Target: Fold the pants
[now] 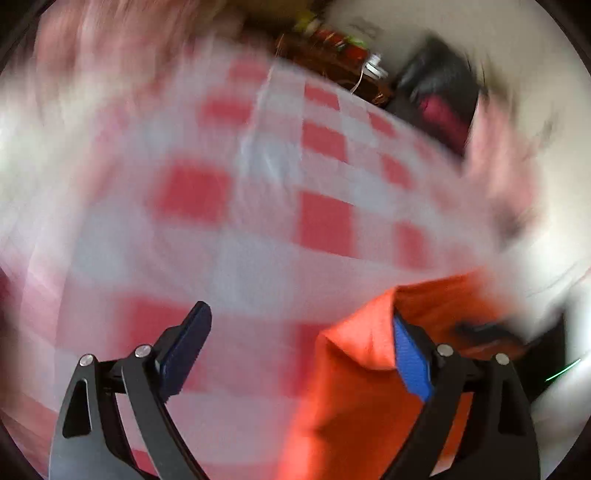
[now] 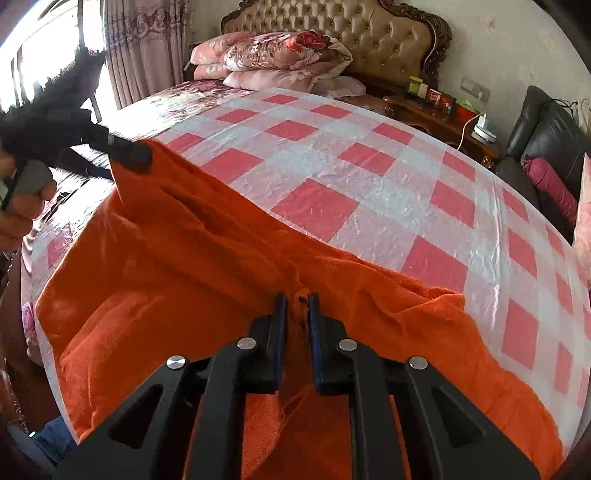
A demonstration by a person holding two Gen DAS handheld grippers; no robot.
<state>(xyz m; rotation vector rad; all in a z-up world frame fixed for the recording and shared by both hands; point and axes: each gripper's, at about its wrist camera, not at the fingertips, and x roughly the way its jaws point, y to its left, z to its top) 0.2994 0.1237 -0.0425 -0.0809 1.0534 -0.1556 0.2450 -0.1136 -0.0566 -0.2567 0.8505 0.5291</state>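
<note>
On the bed, over a red-and-white checked plastic sheet, the orange pants lie spread across the near part, their fabric rumpled into soft ridges and running from the near left edge toward the near right. In the right wrist view the right gripper has its jaws drawn close together on a small pinched fold of the orange cloth at the middle of the pants' far edge; the fold stands up between the two pads. Farther left in the same view the left gripper sits at the pants' far left corner, dark and blurred, with the corner lifted off the sheet against it. The person's hand shows at the left edge behind it.

The left wrist view is heavily smeared by motion. There the left gripper has its jaws wide apart; a peak of the orange pants rests against the inner face of the right-hand blue pad, while the other pad stands clear over the checked sheet.

At the far end of the bed, pillows and a folded floral quilt are stacked against a tufted headboard. A wooden nightstand stands to the far right, and a dark leather sofa beyond it.
</note>
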